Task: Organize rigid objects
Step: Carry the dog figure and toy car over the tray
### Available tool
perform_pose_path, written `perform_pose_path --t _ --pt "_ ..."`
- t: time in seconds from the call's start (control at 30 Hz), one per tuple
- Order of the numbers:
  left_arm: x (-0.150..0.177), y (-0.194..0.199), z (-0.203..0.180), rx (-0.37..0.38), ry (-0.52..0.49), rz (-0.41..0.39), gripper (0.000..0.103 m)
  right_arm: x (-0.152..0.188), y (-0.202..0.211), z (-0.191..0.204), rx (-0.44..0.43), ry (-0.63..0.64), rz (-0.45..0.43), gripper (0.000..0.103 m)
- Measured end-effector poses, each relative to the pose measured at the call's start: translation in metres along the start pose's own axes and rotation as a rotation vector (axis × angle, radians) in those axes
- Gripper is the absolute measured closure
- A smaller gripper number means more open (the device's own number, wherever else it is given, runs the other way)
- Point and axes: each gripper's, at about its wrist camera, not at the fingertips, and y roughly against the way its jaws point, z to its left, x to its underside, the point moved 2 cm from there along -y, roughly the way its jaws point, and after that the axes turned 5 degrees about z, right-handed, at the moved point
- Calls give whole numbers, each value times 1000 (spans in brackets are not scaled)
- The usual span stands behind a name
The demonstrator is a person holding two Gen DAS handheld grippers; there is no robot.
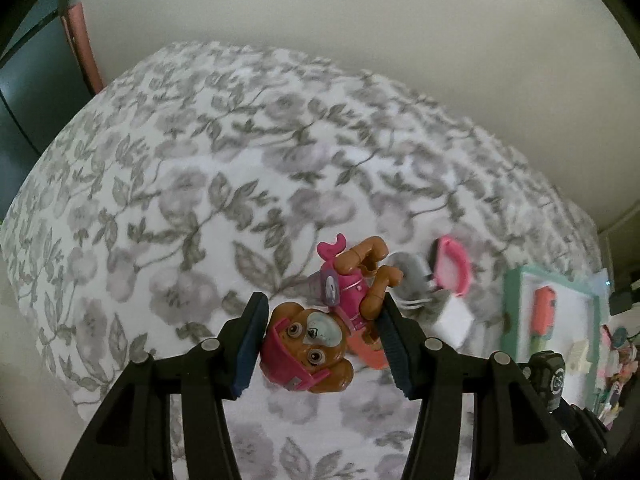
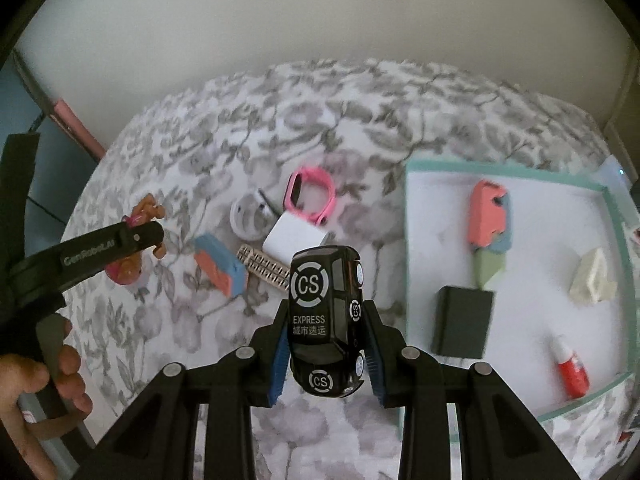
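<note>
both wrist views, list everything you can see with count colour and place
toy dog: 1, brown and pink, in left claw
toy car: 1, black, in right claw
tray: 1, mint rim, right on bedspread
black box: 1, in tray
glue bottle: 1, red and white, in tray
pink watch: 1, on bedspread
white charger: 1, beside watch
bedspread: 1, grey floral
left claw: black, blue pads
right claw: black, blue pads
</note>
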Motion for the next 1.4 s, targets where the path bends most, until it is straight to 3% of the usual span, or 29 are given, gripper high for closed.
perform_pose_path --t 0.27,0.67,0.77,1.17,1.4 --pt "5 3 -39 18 -77 -27 47 -5 8 -27 35 -65 -21 68" --pt "29 -1 -116 77 -212 16 46 3 20 -97 69 -209 -11 68" --pt "37 -4 -136 114 -241 42 46 6 23 -115 75 -246 -11 68" --pt "75 -6 -213 139 -419 62 46 30 41 -204 140 -428 -23 68" --pt "97 -10 -250 154 -516 78 46 40 54 -233 171 -483 -44 68"
